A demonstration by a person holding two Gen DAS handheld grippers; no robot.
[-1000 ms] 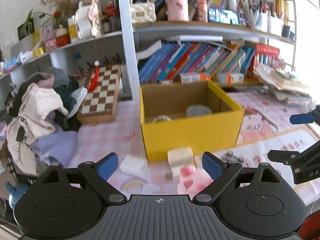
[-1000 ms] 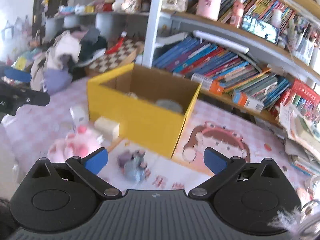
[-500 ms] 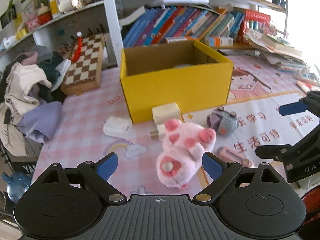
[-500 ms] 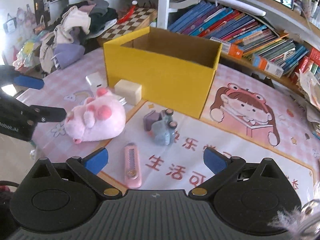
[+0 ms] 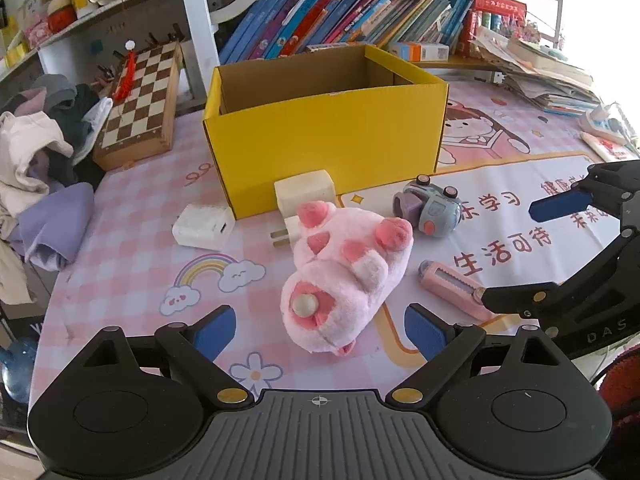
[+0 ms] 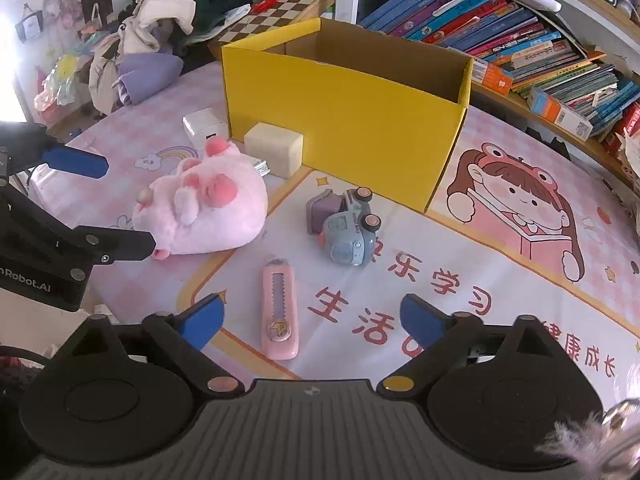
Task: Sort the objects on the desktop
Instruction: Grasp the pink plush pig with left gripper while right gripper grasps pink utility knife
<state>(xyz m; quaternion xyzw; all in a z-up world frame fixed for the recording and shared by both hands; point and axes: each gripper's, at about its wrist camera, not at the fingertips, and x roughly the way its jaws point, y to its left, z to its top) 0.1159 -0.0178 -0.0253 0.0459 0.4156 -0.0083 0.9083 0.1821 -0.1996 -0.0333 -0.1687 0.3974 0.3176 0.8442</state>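
Observation:
A pink plush toy (image 5: 344,276) lies on the table just beyond my open left gripper (image 5: 320,330); it also shows in the right wrist view (image 6: 204,212). A yellow cardboard box (image 5: 324,136) stands open behind it. In front of the box lie a cream block (image 5: 304,192), a white charger (image 5: 202,227), a grey-blue toy car (image 5: 430,210) and a pink utility knife (image 5: 452,288). My right gripper (image 6: 310,324) is open and empty, just behind the knife (image 6: 279,312) and toy car (image 6: 346,228).
A chessboard (image 5: 140,100) and a heap of clothes (image 5: 36,160) lie at the left. Bookshelves (image 5: 340,20) run behind the box. Stacked papers (image 5: 540,76) and a power strip (image 5: 604,124) lie at the far right. The table edge is near, at left.
Both grippers have pulled back and tilted down, so the plush toy, car and knife have come into view close in front. Both stay open and empty.

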